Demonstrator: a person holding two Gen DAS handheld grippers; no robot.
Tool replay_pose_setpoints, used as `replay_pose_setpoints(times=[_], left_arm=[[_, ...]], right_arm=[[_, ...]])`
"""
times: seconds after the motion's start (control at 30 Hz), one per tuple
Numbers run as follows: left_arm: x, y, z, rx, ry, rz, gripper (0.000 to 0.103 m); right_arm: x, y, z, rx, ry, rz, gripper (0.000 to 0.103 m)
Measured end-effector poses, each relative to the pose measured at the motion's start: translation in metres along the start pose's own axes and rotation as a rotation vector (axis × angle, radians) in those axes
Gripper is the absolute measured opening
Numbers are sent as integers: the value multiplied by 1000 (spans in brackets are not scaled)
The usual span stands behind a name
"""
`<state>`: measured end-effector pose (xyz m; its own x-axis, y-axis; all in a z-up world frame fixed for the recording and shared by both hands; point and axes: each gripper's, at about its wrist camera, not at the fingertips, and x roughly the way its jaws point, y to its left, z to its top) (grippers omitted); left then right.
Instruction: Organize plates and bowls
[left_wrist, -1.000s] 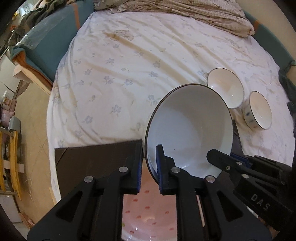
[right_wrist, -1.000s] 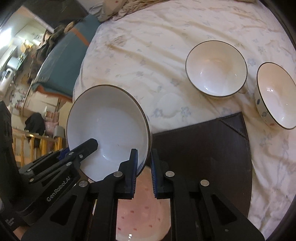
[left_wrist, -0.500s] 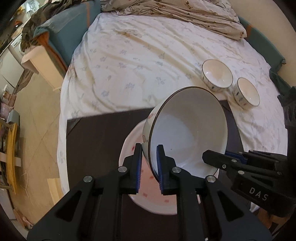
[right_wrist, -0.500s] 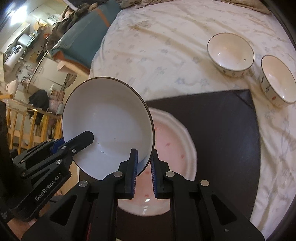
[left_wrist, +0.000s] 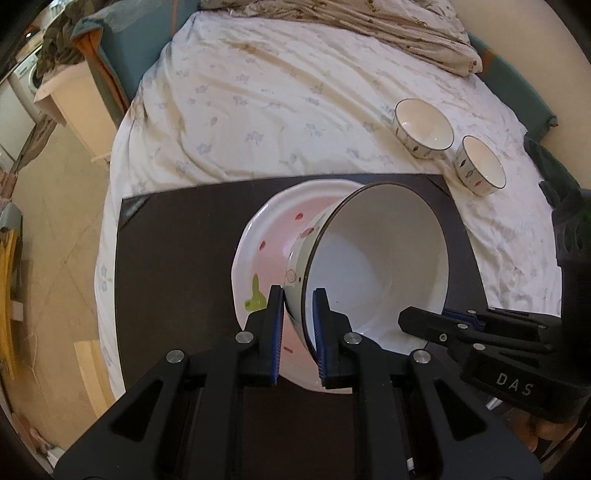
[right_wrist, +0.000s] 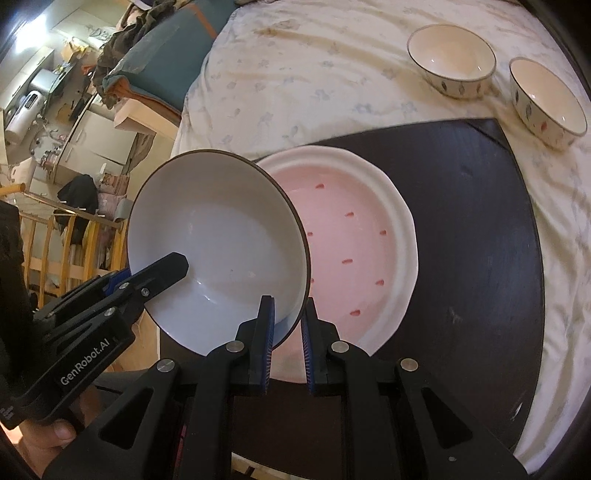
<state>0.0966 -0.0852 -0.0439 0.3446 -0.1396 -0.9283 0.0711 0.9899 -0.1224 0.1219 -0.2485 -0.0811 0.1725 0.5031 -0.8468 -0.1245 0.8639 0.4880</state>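
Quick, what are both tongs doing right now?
Left tongs: shut on the big bowl's rim.
Right tongs: shut on the same bowl's rim, opposite side, over the pink plate.

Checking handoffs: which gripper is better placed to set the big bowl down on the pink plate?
Neither alone: left gripper and right gripper both clamp the big bowl, tilted over the pink plate.

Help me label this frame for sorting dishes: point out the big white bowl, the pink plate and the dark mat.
big white bowl (right_wrist: 221, 236), right wrist view, on its inner wall.
pink plate (right_wrist: 354, 236), right wrist view, on its pink centre.
dark mat (right_wrist: 476, 236), right wrist view, on its bare surface right of the plate.
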Motion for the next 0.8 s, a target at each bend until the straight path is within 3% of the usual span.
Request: replay_pose_setpoints(times=[0.8], left_arm=[[46, 1, 10, -37, 121, -37, 12]], right_arm=[[24, -28, -3, 150, 75, -1, 18]])
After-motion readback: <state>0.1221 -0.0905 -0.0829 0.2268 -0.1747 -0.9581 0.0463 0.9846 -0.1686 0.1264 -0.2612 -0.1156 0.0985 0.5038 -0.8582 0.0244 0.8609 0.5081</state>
